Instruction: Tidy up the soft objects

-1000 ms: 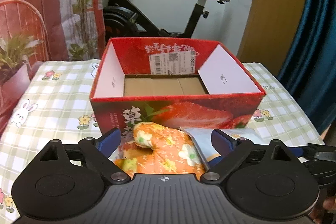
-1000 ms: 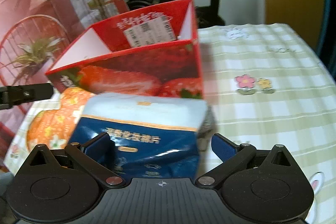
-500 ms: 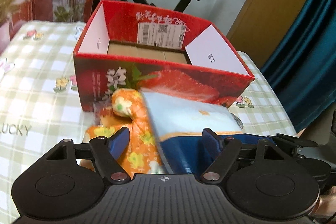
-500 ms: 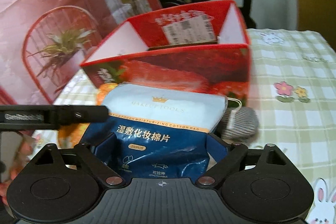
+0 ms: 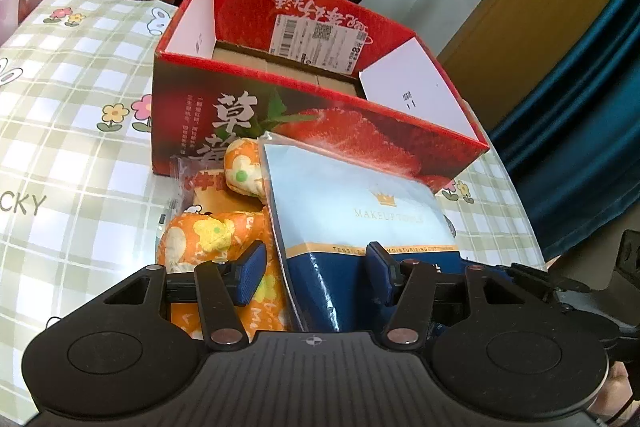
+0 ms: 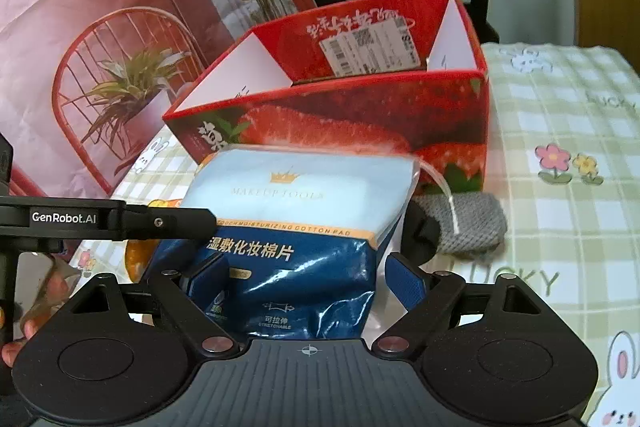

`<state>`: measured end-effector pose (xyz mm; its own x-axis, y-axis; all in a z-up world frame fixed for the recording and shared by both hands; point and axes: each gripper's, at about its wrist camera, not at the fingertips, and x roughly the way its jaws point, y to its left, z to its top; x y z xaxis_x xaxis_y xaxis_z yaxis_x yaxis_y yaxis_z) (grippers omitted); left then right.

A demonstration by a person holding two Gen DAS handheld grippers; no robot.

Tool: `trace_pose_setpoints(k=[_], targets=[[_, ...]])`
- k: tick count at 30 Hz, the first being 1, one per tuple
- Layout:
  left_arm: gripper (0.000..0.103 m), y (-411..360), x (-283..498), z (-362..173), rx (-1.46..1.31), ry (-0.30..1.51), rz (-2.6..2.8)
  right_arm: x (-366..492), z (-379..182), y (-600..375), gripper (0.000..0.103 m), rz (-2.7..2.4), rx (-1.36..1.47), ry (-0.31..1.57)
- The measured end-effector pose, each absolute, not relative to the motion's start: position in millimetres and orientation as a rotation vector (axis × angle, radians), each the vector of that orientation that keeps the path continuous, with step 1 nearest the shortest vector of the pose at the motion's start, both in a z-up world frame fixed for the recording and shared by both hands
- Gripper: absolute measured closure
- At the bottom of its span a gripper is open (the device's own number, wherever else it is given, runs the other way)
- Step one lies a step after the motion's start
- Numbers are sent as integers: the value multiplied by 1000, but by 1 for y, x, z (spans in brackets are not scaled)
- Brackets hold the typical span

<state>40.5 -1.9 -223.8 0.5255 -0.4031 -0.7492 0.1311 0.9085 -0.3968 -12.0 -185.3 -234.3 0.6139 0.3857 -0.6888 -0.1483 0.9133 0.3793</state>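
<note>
A: Left wrist view first. What sits between the jaws of the left gripper (image 5: 312,273)?

B: The left edge of the blue-and-white cotton pad pack (image 5: 360,203), plus part of the orange floral soft toy (image 5: 212,235). The jaws are closing. The left pad lies against the orange toy; the right pad sits in front of the pack's dark blue lower half. I cannot tell whether either presses in.

A: And where is the pack?

B: It leans just in front of the red strawberry box (image 5: 320,115), on the checked tabletop (image 5: 68,155). The box is open on top, with brown cardboard showing at its bottom. A small clear wrapper with red print (image 5: 200,183) lies beside the toy, against the box front.

A: Now the right wrist view.

B: The right gripper (image 6: 306,281) has its jaws spread wide around the pack's lower end. The left pad meets the crinkled blue film; the right pad stands apart from it, beside a clear flap. So it is not clamped.

A: Anything else there?

B: A grey knitted soft thing (image 6: 472,227) lies on the tabletop to the right, behind the pack, near the box corner. One black finger of the left gripper reaches in from the left, its tip touching the pack. A person's fingers (image 6: 24,331) show at the lower left.
</note>
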Motion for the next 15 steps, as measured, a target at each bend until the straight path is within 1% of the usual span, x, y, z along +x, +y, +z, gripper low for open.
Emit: trace_pose_setpoints(k=[1, 2, 4, 6, 7, 12, 15], targets=[[45, -3, 41, -225, -310, 972, -328, -12, -236, -183, 22, 320, 302, 861], [46, -4, 42, -225, -308, 973, -332, -12, -235, -180, 23, 329, 301, 862], [48, -4, 44, -223, -302, 964, -344, -12, -230, -175, 28, 341, 276, 846], [53, -4, 45, -217, -295, 945, -354, -12, -222, -171, 32, 347, 251, 822], [53, -3, 46, -215, -295, 934, -358, -13, -217, -170, 34, 348, 237, 804], [53, 0, 47, -197, -270, 868, -366, -10, -197, -170, 40, 361, 191, 747], [53, 1, 45, -182, -244, 827, -372, -9, -183, -167, 41, 370, 158, 708]])
